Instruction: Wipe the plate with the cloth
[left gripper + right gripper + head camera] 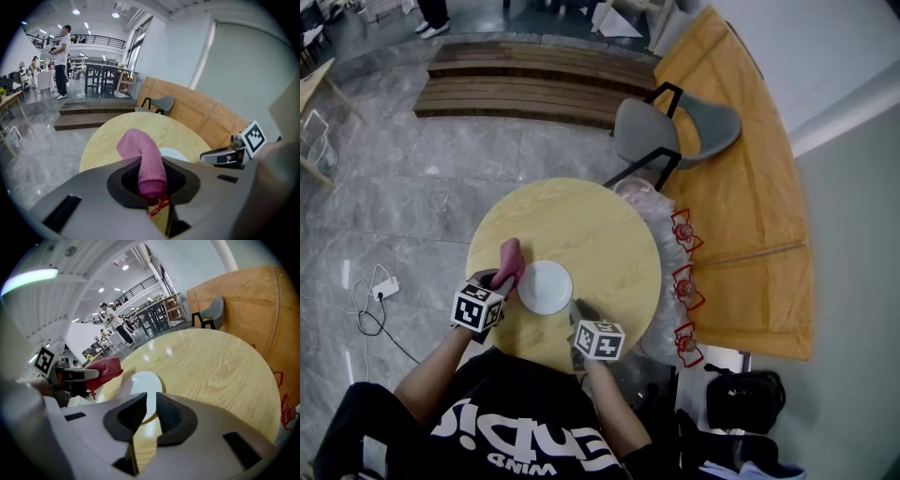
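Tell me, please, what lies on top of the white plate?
Nothing shows on the plate; its surface looks bare. The pink cloth, held in the left gripper, is beside its rim, not on it. The right gripper hides part of its near edge.

Plate point(142, 381) part-hidden behind R hand-held gripper point(151, 395)

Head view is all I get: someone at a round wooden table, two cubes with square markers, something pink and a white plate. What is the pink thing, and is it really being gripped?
Observer: It is a rolled pink cloth. In the left gripper view, the left gripper has its jaws closed on the cloth's lower end.
Operator: And the other tool, has it got the plate?
Observer: No. In the right gripper view, the right gripper has its jaws slightly apart with nothing between them. The round white plate lies on the table just beyond their tips.
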